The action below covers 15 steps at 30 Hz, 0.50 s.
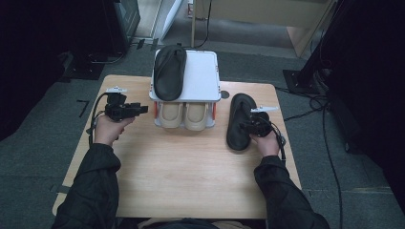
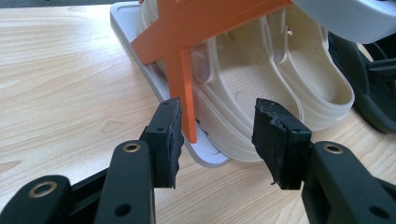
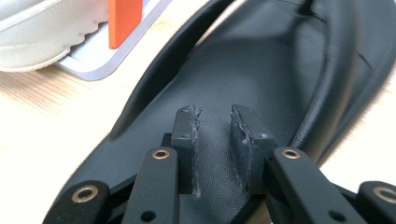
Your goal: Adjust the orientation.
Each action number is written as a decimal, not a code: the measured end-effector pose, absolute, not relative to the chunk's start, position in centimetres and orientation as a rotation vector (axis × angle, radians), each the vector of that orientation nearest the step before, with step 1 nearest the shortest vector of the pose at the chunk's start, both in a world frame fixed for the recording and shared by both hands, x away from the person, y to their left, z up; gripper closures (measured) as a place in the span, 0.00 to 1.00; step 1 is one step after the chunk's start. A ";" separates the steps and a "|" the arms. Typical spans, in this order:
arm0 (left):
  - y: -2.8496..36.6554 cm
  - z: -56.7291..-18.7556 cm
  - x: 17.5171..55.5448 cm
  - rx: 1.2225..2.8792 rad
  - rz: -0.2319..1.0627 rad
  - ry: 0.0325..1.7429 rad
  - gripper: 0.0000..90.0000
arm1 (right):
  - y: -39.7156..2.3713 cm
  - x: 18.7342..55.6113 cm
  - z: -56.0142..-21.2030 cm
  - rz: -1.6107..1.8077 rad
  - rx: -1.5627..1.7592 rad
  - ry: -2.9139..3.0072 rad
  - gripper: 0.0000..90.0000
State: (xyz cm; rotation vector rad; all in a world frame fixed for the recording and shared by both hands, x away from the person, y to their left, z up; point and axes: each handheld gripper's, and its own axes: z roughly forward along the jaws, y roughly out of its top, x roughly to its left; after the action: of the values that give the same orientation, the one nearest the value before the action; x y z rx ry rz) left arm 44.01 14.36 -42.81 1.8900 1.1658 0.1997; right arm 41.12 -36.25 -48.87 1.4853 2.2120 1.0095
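My right gripper [image 3: 215,140], jaws narrow w/ nothing pinched, sits over the flat black leather slipper [image 3: 261,70]; left gripper [image 2: 217,135] wide, empty.

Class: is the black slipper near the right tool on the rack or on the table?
On the table: the black slipper lies flat beside the rack.

Front half of the table [image 1: 186,176] is bare wood — free passage there between both forearms. The shoe rack [image 1: 203,78] blocks the back centre, beige slippers [image 1: 184,115] filling its lower tier and a black slipper [image 1: 169,71] on its top. Left gripper [image 1: 129,110] sits just beside the rack's left edge; its orange post [image 2: 182,88] stands between the jaws' line and the slippers. Right side — black slipper on the table [image 1: 239,121] takes the lane, right gripper [image 1: 250,126] over it.
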 end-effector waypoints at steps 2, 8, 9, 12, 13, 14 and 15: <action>14.4 -42.8 44.0 1.895 0.200 1.167 0.58 | -36.4 41.1 -48.8 0.991 1.482 2.215 0.81; 14.5 -42.7 43.9 1.889 0.205 1.159 0.58 | -36.7 41.2 -48.9 1.050 1.509 2.213 0.75; 14.4 -42.8 43.9 1.891 0.200 1.159 0.58 | -36.7 41.2 -48.8 1.058 1.501 2.210 0.75; 14.3 -42.9 43.9 1.901 0.198 1.160 0.58 | -36.9 41.0 -48.3 1.084 1.479 2.188 0.73; 14.2 -42.9 43.9 1.901 0.197 1.158 0.57 | -37.0 41.0 -48.2 1.092 1.481 2.179 0.72; 14.2 -42.9 43.9 1.904 0.197 1.156 0.57 | -37.1 41.0 -48.0 1.100 1.474 2.170 0.71; 14.2 -42.9 43.9 1.903 0.198 1.155 0.57 | -37.3 41.0 -47.8 1.108 1.475 2.160 0.70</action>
State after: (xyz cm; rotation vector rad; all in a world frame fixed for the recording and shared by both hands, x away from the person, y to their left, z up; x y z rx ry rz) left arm 43.87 14.20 -42.95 1.9033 1.1554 0.1981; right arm 40.96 -37.27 -47.76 1.4752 2.1602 1.1078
